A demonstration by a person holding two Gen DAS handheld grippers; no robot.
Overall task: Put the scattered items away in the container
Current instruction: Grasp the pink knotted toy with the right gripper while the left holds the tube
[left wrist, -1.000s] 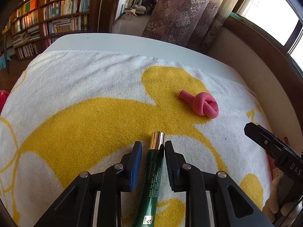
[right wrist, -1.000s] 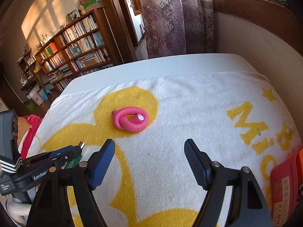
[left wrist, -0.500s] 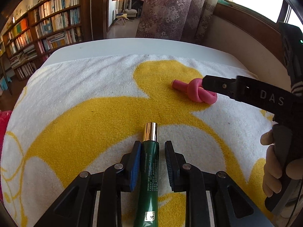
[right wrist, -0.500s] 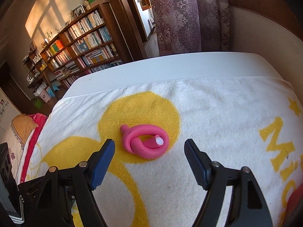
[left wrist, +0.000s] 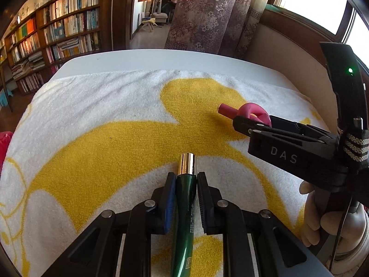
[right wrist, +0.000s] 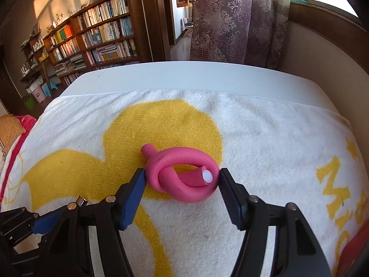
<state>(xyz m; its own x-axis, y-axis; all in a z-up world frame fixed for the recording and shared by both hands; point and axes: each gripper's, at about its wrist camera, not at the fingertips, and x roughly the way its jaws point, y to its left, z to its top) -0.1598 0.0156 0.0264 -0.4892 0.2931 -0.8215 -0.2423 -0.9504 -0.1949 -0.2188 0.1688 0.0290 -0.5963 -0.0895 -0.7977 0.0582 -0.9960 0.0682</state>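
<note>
A dark green tube (left wrist: 184, 198) with a gold cap (left wrist: 186, 163) lies on the yellow-and-white towel (left wrist: 103, 143); my left gripper (left wrist: 185, 177) is shut on its neck. A pink foam stick tied in a knot (right wrist: 182, 175) rests on the towel's yellow patch. My right gripper (right wrist: 182, 176) straddles it, jaws closing, pads right at its two sides with no squeeze visible. In the left wrist view, the right gripper's finger (left wrist: 244, 121) covers part of the pink knot (left wrist: 251, 113). No container is in view.
The towel covers a white table (right wrist: 207, 73) beside a wood-panelled wall (right wrist: 327, 69). A red item (right wrist: 352, 249) lies at the towel's right edge, red cloth (right wrist: 25, 120) and a tan woven thing (right wrist: 9, 131) at the left. Bookshelves and curtains stand beyond.
The left jaws closed fully onto the green tube. The right gripper came forward and down over the pink knot, and its jaws narrowed around it.
</note>
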